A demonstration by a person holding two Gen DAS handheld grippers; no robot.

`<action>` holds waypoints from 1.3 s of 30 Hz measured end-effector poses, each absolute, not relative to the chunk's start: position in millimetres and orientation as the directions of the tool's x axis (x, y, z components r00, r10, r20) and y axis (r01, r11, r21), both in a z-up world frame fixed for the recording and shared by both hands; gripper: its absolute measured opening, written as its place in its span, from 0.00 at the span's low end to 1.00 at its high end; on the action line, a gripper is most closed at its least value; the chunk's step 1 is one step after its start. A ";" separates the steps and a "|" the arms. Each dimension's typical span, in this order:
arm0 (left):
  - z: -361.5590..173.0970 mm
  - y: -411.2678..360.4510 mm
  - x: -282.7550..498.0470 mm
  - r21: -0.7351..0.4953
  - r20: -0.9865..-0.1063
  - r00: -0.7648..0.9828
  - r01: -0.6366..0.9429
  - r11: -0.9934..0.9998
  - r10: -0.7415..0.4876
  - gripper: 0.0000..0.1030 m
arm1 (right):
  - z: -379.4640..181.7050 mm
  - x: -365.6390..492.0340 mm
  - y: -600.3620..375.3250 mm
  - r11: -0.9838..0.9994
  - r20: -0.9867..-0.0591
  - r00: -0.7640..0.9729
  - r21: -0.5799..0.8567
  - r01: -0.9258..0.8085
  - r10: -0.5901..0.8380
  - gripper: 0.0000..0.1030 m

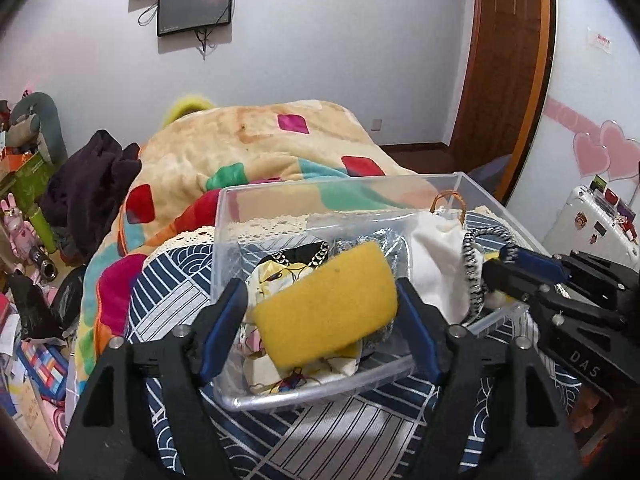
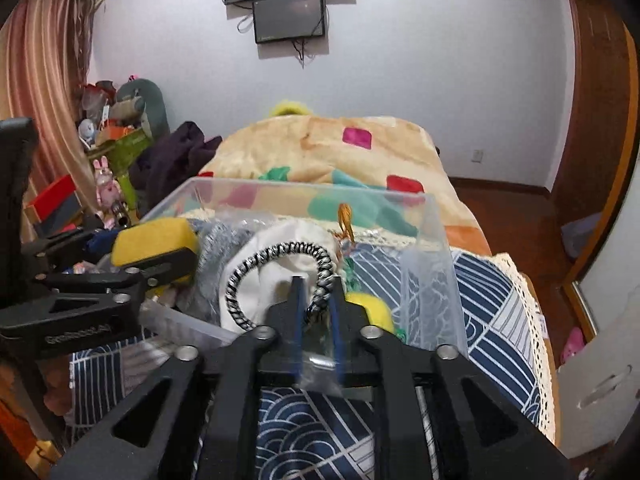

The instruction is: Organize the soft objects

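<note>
A clear plastic bin stands on a blue patterned cloth and holds soft items: a patterned fabric, a white pouch and silver mesh. My left gripper is shut on a yellow sponge, held above the bin's front. My right gripper is shut on a black-and-white braided hair band, held over the white pouch inside the bin. The sponge also shows at the left of the right wrist view. The right gripper shows in the left wrist view.
The bin sits on a small table with a blue wave-pattern cloth edged in lace. Behind it is a bed with a colourful blanket. Clutter and toys lie at the left. A white suitcase stands at the right.
</note>
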State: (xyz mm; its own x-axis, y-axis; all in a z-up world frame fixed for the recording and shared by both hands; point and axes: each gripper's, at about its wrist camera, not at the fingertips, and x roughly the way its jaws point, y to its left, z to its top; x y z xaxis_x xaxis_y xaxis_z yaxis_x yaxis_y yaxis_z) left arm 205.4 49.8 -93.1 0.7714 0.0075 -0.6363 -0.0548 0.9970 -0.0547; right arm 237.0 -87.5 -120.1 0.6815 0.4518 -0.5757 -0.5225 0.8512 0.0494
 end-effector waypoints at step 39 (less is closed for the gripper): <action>48.7 25.5 43.6 -0.046 -0.206 0.979 -0.023 0.999 0.013 0.98 | 4.3 117.6 -132.4 0.841 -0.133 0.832 0.015 -0.542 0.538 0.93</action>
State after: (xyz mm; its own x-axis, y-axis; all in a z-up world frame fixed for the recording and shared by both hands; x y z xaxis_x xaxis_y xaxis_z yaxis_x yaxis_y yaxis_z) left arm 43.6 25.5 48.7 0.9785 0.0127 -0.2057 -0.0227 0.9987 -0.0463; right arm 117.6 -132.4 4.3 0.8320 0.5385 -0.1332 -0.5415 0.8405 0.0153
